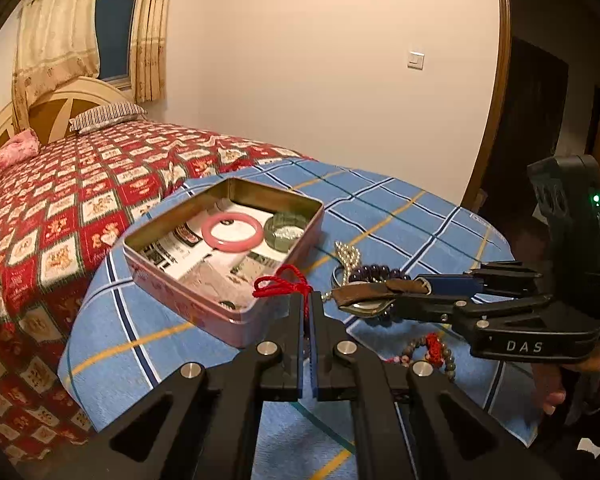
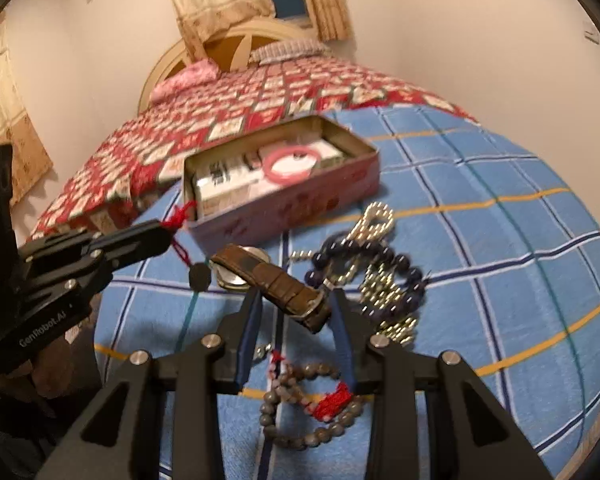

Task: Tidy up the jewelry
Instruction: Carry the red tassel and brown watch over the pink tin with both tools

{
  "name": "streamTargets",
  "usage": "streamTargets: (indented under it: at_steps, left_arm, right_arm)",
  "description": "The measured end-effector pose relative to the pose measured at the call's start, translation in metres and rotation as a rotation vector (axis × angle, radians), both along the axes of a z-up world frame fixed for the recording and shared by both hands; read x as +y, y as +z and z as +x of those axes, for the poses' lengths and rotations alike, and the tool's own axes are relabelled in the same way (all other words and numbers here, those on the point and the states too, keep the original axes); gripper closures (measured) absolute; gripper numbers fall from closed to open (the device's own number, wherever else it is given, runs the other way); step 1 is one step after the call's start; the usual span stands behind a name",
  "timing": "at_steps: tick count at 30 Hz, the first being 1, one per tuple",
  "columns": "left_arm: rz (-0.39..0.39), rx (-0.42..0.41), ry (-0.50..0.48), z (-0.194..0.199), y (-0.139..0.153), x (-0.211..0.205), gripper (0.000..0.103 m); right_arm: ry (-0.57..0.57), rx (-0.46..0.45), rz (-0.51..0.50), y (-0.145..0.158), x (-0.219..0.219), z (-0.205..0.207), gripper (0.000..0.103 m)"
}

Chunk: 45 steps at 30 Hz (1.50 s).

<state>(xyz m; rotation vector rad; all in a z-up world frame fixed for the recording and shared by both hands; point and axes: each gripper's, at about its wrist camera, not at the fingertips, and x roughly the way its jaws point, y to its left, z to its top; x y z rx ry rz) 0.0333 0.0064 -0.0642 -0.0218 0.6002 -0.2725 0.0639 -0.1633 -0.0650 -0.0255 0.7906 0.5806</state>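
The left gripper (image 1: 307, 304) is clamped on a red cord (image 1: 285, 282) whose dark pendant (image 2: 199, 275) dangles. At three o'clock, the right gripper (image 2: 296, 308) straddles a brown-strapped watch (image 2: 274, 280), not yet squeezing. Beyond, at eleven o'clock, the pink tin (image 1: 236, 320) holds a pink bangle (image 1: 232, 232); next I'd carry the cord over the rim.

warm indoor light | fisheye edges bent, dark | right wrist view motion-blurred

We are in a home bedroom: a bed (image 1: 100, 184) with a red patterned quilt and curved headboard (image 1: 56, 108), pillows, curtains (image 1: 56, 28) over a dark window, and a wall switch (image 1: 415, 59).
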Motion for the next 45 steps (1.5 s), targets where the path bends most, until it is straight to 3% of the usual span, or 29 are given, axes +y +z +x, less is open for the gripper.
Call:
streamTargets:
  at_steps: [45]
  left_arm:
    - [0.104, -0.069, 0.070, 0.082, 0.030, 0.033, 0.102]
  right_arm:
    - [0.012, -0.034, 0.017, 0.032, 0.027, 0.073, 0.066]
